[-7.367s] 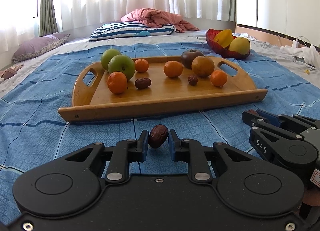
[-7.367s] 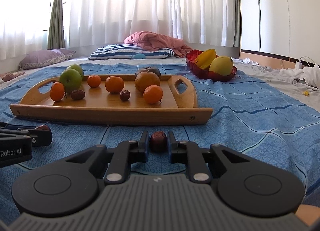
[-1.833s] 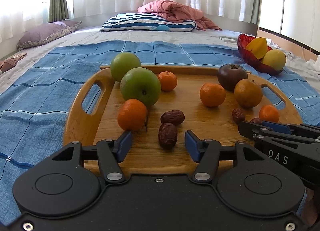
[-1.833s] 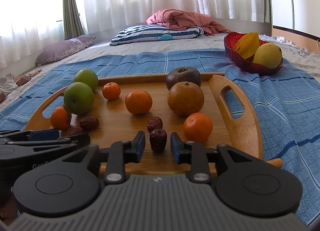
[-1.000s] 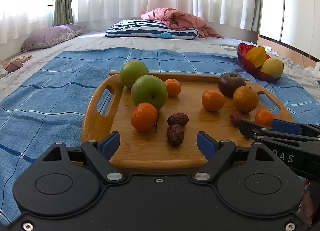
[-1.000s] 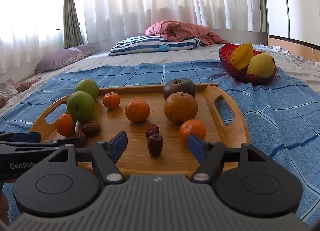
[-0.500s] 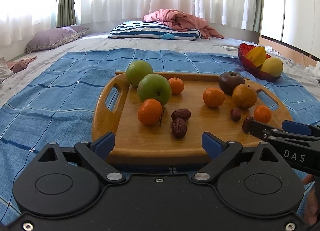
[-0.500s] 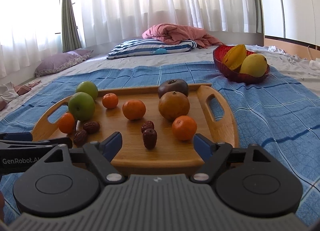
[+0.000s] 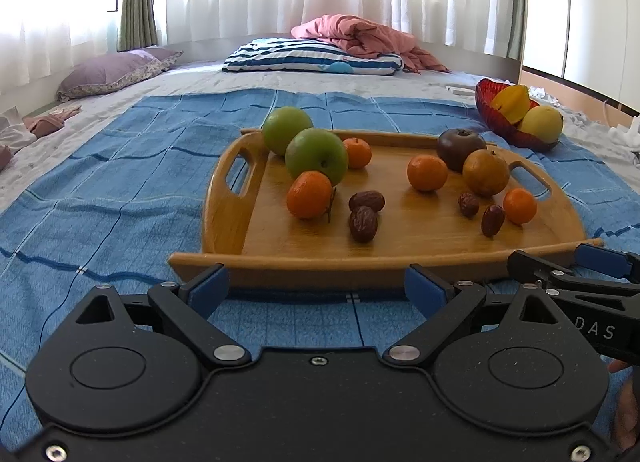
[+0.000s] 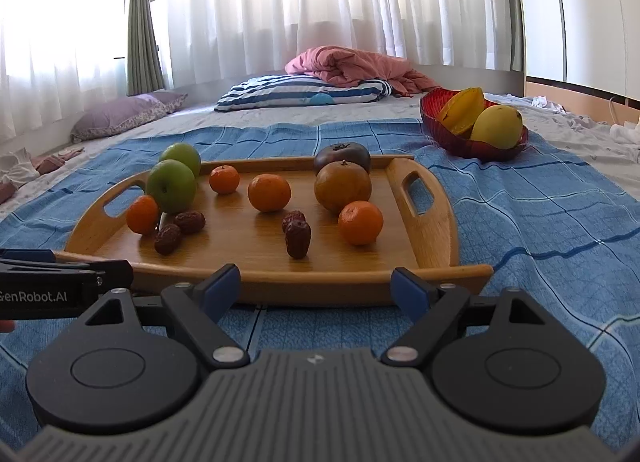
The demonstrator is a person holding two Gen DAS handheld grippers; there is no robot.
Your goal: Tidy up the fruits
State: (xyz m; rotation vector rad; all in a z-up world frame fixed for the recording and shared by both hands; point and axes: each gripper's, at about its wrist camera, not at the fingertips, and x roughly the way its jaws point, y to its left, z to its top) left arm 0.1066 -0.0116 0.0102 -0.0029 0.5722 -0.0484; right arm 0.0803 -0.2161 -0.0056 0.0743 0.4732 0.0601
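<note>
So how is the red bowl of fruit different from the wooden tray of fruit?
The red bowl is small, deep and see-through red; the wooden tray is wide, flat and has cut-out handles. The bowl holds only yellow fruits: a mango and a star fruit. The tray holds green apples, oranges and brown dates. Both rest on the blue blanket.

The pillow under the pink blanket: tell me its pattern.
The pillow has dark blue and white stripes, clearest in the right wrist view.

left claw [image 9: 316, 288]: black body showing silver screws, blue pads
right claw [image 10: 316, 288]: grey ribbed housing, blue pads, wearing white "DAS" lettering
</note>
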